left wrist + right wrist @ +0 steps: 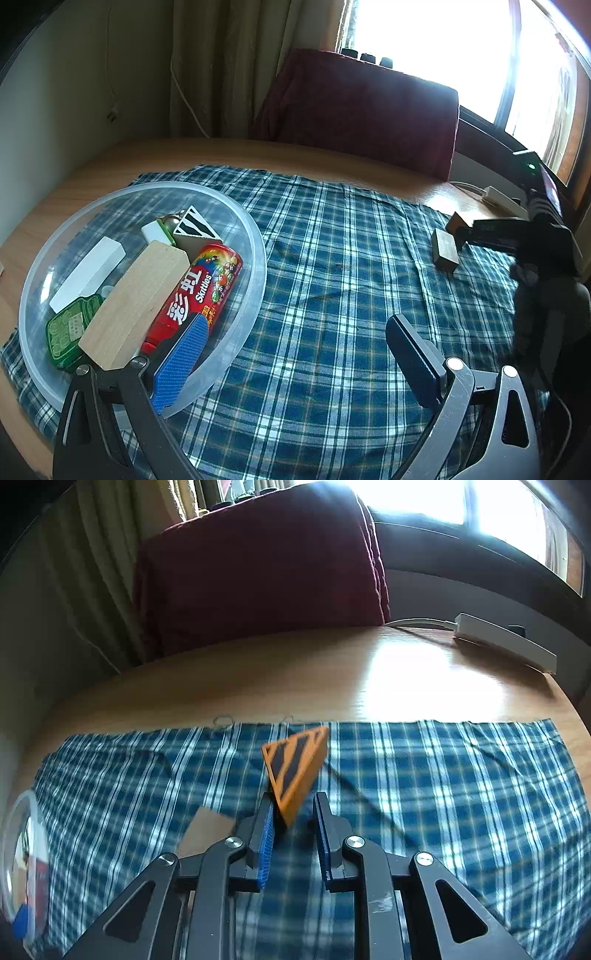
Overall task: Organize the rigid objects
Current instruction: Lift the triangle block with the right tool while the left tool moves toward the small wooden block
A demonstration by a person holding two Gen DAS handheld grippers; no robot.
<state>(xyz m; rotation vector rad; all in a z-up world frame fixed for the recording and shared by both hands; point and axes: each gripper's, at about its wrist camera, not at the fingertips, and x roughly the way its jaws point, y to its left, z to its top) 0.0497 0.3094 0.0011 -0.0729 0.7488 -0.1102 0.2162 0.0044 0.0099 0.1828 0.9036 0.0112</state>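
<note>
Clear plastic bowl [236, 221] sits at 9 o'clock in the left wrist view, on the blue plaid cloth [332, 277], its rim close to the cloth's left edge. Inside, packed side by side: white block [88, 273], green tin [70, 332], long wooden block [136, 306], red Skittles tube [207, 288], and a black-and-white striped wedge [194, 225] at the far side. Little free room left in the bowl.

Left gripper [295, 362] fingers spread wide, holding nothing; the blue-padded finger [181, 362] overlaps the bowl's near rim, the other hangs over bare cloth. Cloth between 12 and 3 o'clock is open.

At 2 o'clock in the same view, a small wooden block [445, 249] lies on the cloth near its right edge, just beside the right gripper.

Right wrist view: right gripper [293, 821] fingers sit either side of the orange wedge with black stripes [295, 771]. Left pad touches it; a gap shows at the right pad, so I cannot tell whether it is pinched. Wedge is tilted, point down between the fingers; image is motion-blurred. Tan block [207, 827] lies at 8 o'clock, beside the left finger. Bare wooden worktop [332, 672] beyond the cloth's far edge; white power strip [506, 642] at 2 o'clock by the worktop edge. Dark red cushion [258, 565] stands behind.
</note>
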